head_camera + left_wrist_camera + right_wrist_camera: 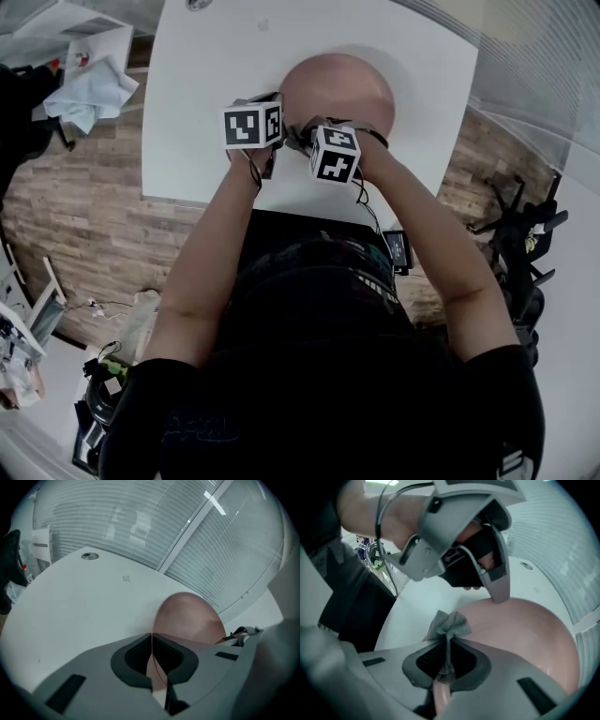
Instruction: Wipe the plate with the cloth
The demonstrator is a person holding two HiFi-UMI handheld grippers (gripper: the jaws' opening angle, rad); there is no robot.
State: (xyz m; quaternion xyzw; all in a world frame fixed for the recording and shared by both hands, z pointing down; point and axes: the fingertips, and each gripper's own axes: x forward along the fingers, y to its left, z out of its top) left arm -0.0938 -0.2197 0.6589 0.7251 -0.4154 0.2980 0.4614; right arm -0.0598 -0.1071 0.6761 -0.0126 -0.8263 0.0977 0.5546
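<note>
From the head view, a pink plate point(347, 89) lies on a white table point(211, 84), toward the side nearest the person. Both arms reach down to it. The left gripper point(281, 127) is at the plate's left rim and the right gripper point(309, 139) is just beside it, their marker cubes close together.

In the left gripper view the jaws stand almost together, pinched on the plate's thin rim. The edge runs straight up between the dark pads, and the rest of the plate spreads beyond them on the table.

In the right gripper view the jaws are clamped on a grey cloth point(447, 627) — its bunched end fans out past the tips, above the plate's near edge. I cannot tell whether the cloth touches the surface. The left gripper's tip comes down onto the far rim — touching it.
</note>
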